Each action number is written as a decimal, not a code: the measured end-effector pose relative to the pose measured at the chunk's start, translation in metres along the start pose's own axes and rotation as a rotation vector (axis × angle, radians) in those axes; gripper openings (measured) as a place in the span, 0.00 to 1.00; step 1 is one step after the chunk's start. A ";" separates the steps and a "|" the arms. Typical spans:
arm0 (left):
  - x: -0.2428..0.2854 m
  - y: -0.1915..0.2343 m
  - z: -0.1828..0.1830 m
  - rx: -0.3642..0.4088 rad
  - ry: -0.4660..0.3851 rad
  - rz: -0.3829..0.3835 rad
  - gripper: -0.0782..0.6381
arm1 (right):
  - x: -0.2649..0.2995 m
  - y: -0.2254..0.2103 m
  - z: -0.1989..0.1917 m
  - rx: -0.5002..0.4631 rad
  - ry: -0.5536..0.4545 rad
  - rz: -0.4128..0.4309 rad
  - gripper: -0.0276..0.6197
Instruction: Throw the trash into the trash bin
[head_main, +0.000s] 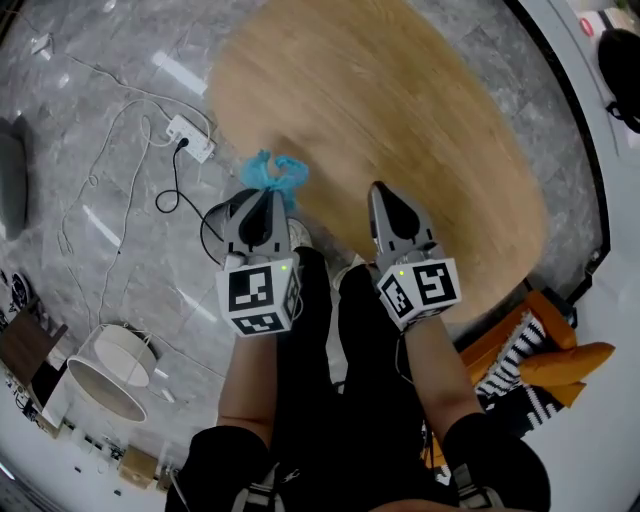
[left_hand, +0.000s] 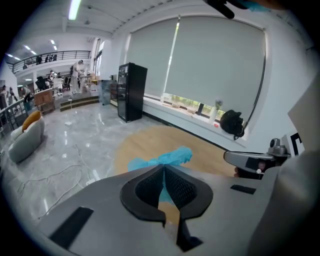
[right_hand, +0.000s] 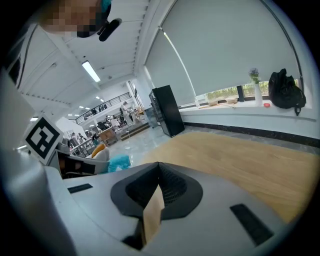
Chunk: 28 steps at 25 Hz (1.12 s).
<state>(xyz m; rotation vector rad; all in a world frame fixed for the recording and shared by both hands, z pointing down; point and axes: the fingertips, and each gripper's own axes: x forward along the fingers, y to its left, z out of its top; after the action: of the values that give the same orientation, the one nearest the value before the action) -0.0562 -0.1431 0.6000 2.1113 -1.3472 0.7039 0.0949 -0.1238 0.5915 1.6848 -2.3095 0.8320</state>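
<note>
Two jaws of my left hand-held gripper (head_main: 268, 198) pinch a crumpled light-blue plastic scrap (head_main: 276, 171); at its three o'clock, my right hand-held gripper (head_main: 381, 192) sits closed, empty.

A crumpled wad of bright blue trash (head_main: 275, 172) (thin, crinkled stuff, like a scrap of film or a glove) hangs in the air, pinched at its near end between the closed tips of the left tongs (head_main: 268, 192). Its loose, ruffled end fans out past the tips (left_hand: 165, 157). Seen from the head view, it sits over the edge where the wood-toned floor (head_main: 400, 130) meets grey marble.
</note>
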 end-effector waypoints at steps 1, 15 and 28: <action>-0.003 0.008 -0.004 -0.019 -0.001 0.014 0.13 | 0.003 0.007 -0.001 -0.003 0.006 0.011 0.06; -0.069 0.166 -0.129 -0.274 0.078 0.253 0.13 | 0.080 0.171 -0.058 -0.151 0.167 0.313 0.06; -0.063 0.205 -0.300 -0.488 0.282 0.305 0.13 | 0.093 0.274 -0.143 -0.233 0.360 0.491 0.06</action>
<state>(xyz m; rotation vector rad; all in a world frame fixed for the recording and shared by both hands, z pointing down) -0.3108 0.0273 0.8061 1.3897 -1.5099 0.6769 -0.2158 -0.0689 0.6593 0.8039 -2.4605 0.8185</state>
